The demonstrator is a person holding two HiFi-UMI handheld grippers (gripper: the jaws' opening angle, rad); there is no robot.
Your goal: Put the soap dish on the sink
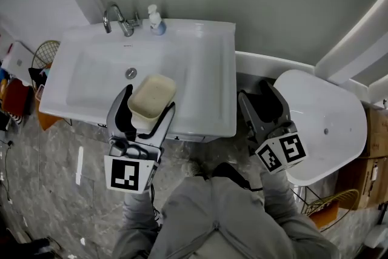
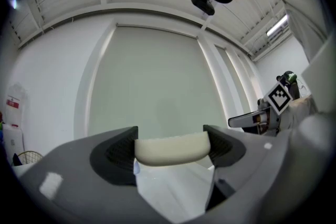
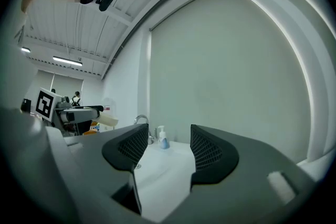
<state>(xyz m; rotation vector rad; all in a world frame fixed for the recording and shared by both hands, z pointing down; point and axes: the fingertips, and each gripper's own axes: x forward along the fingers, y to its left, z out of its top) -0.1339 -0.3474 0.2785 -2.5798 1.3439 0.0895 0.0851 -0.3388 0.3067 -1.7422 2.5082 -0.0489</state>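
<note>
A cream soap dish [image 1: 152, 97] is held up over the front part of the white sink [image 1: 200, 63], with my left gripper [image 1: 145, 113] shut on it. In the left gripper view the soap dish [image 2: 172, 148] spans the gap between both jaws, and the sink [image 2: 173, 186] shows pale below. My right gripper [image 1: 262, 105] hangs open beside the sink's right edge, nothing between its fingers. The right gripper view looks across the sink [image 3: 163, 170] toward the tap, with the right gripper [image 3: 168, 148] empty.
A chrome tap [image 1: 116, 19] and a soap dispenser bottle [image 1: 156, 20] stand at the sink's back rim. A white tub-like basin [image 1: 327, 124] sits to the right. Wire baskets [image 1: 43, 54] and boxes crowd the floor at both sides.
</note>
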